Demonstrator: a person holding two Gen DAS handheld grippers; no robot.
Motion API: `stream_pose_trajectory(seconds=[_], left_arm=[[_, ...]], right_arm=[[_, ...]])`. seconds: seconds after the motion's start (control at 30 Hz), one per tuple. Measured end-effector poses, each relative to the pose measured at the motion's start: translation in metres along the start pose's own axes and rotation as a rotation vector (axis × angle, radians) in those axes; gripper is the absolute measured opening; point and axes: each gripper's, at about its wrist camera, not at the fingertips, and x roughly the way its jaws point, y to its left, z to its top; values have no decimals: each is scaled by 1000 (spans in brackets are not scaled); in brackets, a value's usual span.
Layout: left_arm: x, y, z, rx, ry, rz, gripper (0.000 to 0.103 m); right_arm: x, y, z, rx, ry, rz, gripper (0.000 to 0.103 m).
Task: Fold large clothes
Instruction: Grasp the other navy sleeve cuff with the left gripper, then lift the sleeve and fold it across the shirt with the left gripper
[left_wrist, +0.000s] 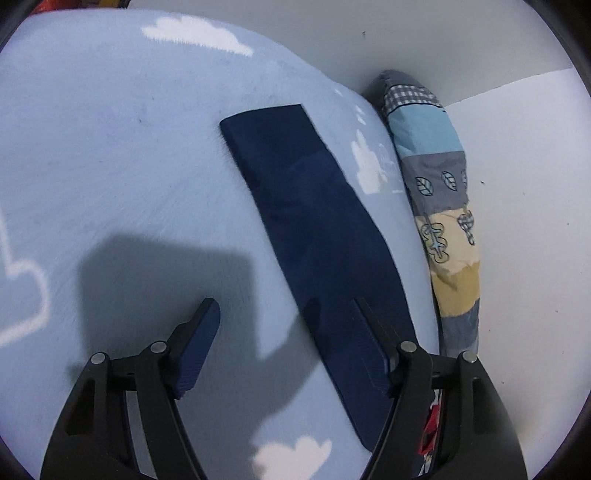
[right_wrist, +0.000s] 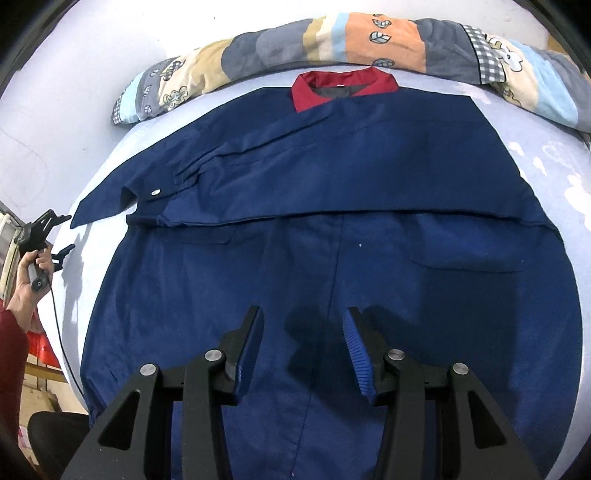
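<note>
The left tongs (left_wrist: 284, 325) stand apart and empty over the outstretched dark blue sleeve (left_wrist: 314, 229); best pinch its cuff squarely and carry it across the chest. The right tongs (right_wrist: 303, 336) hover parted, gripping nothing, above the large navy cloth jacket (right_wrist: 332, 192), which lies flat on the pale blue cloud-print bed (left_wrist: 110, 147), long axis running hem-near to red collar (right_wrist: 345, 86) far, just before the patchwork quilt roll (right_wrist: 332, 37).

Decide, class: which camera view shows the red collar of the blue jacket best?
The right wrist view. The red collar lies in full sight at the far end of the blue jacket, just below the patchwork quilt. The left wrist view shows none of the collar, only a strip of dark blue cloth, probably a sleeve.
</note>
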Motion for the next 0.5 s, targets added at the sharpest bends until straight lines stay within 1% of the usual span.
stream_pose_trajectory(seconds=[0.13, 0.17, 0.2, 0.23, 0.27, 0.3, 0.37, 0.4, 0.5], left_arm=[[9, 2, 7, 2, -37, -53, 70], [12, 1, 10, 4, -49, -68, 69], [15, 1, 11, 5, -51, -77, 65], [20, 2, 14, 6, -49, -90, 58], [24, 2, 17, 5, -52, -96, 53], [28, 3, 19, 1, -55, -106, 43], [36, 5, 26, -23, -66, -135, 38], [40, 6, 30, -41, -77, -167, 34], [52, 9, 40, -91, -88, -197, 21]], right_arm=[[5, 3, 0, -5, 7, -6, 48], [7, 3, 0, -7, 13, -7, 48], [8, 4, 1, -5, 15, -9, 48], [9, 4, 1, -4, 17, -9, 48], [11, 5, 1, -5, 21, -5, 48], [12, 5, 1, -6, 22, -5, 48], [14, 5, 2, -11, 26, -9, 48], [16, 6, 2, -13, 30, -11, 48], [20, 8, 1, -15, 37, -19, 48]])
